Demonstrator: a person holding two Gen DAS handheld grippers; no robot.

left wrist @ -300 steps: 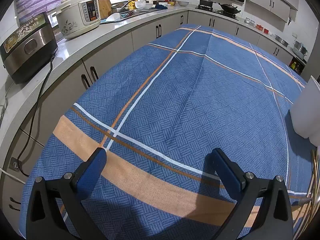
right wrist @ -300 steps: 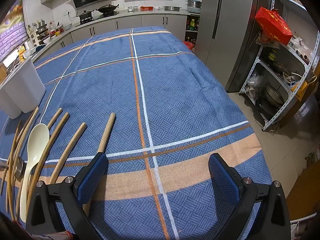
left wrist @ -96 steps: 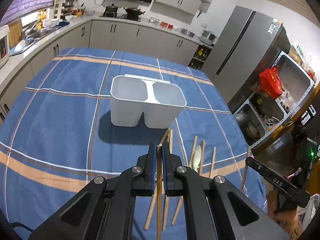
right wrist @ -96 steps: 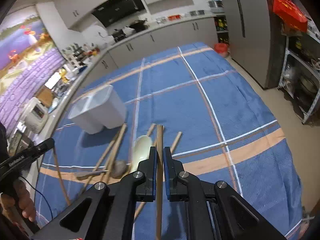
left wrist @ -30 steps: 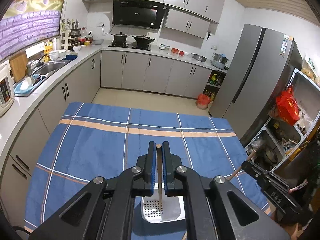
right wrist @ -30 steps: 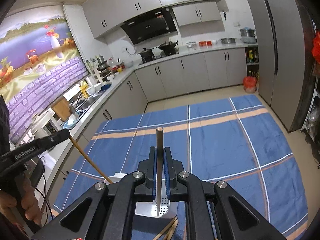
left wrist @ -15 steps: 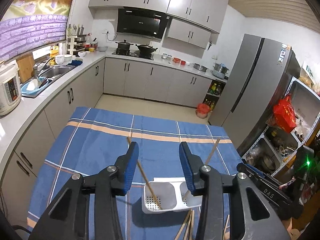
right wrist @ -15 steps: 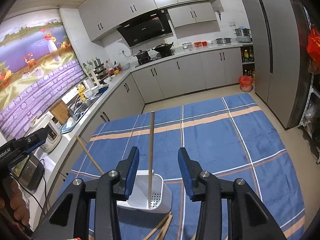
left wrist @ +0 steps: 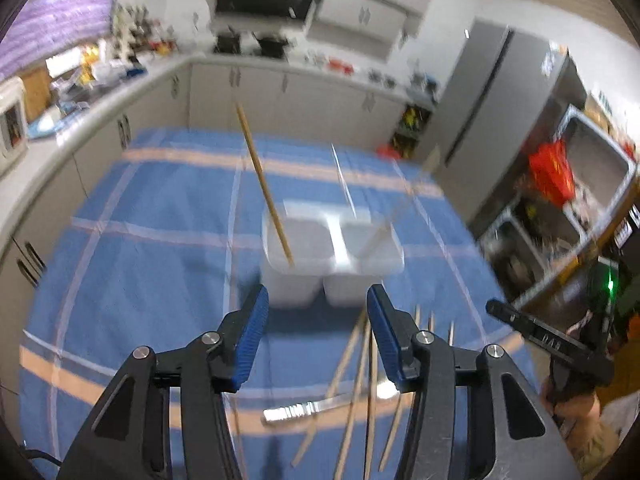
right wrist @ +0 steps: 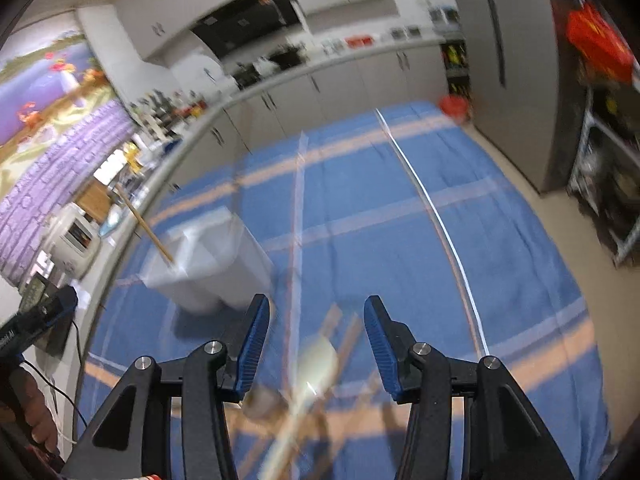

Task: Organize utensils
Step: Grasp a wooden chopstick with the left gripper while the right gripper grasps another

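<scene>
A white two-compartment holder (left wrist: 332, 264) stands on the blue checked tablecloth (left wrist: 140, 216). A wooden stick (left wrist: 264, 184) leans in its left compartment and a blurred second stick (left wrist: 404, 204) in the right one. My left gripper (left wrist: 314, 328) is open and empty above the cloth, just before the holder. Several wooden sticks (left wrist: 356, 384) and a metal handle (left wrist: 304, 410) lie below it. My right gripper (right wrist: 312, 340) is open and empty over a pale spoon (right wrist: 316, 360) and wooden sticks; the holder (right wrist: 208, 256) is to its left.
Kitchen counters (left wrist: 60, 144) with a rice cooker (right wrist: 76, 236) run along the left. A grey fridge (left wrist: 492, 92) and metal shelves (left wrist: 580, 184) stand to the right. Both views are blurred by motion.
Both grippers have dropped lower and closer to the table since half a second ago, still open. The two sticks they released stay leaning in the holder.
</scene>
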